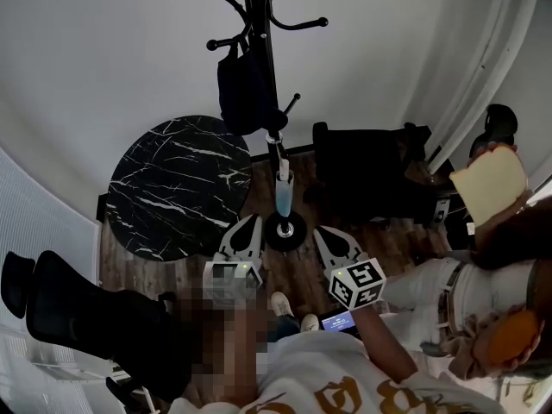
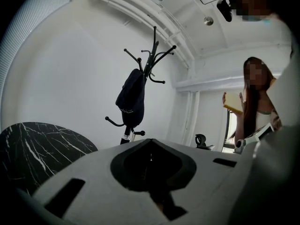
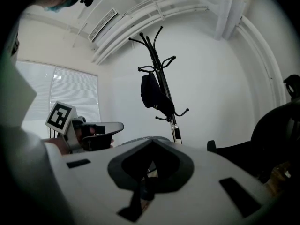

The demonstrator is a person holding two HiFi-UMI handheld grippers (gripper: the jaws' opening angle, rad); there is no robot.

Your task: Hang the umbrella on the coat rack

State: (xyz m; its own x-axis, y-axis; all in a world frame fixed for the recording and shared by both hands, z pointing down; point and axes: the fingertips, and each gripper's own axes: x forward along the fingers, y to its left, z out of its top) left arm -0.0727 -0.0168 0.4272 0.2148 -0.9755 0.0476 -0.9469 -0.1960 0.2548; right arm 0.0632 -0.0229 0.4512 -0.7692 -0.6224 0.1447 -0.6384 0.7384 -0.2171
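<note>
A dark folded umbrella (image 1: 244, 89) hangs from a hook of the black coat rack (image 1: 261, 24), against its pole. It also shows in the left gripper view as the umbrella (image 2: 131, 97) on the rack (image 2: 151, 60), and in the right gripper view as the umbrella (image 3: 153, 95) on the rack (image 3: 157, 60). My left gripper (image 1: 252, 222) and right gripper (image 1: 320, 232) are held low, well short of the rack's round base (image 1: 285, 229). Both are shut with their tips together and hold nothing. The same shows for the left gripper (image 2: 150, 141) and the right gripper (image 3: 152, 142).
A round black marble table (image 1: 181, 188) stands left of the rack. A black armchair (image 1: 371, 175) sits to its right. A black office chair (image 1: 78, 313) is at my near left. Another person (image 1: 500, 231) stands at the right holding a yellow object (image 1: 490, 182).
</note>
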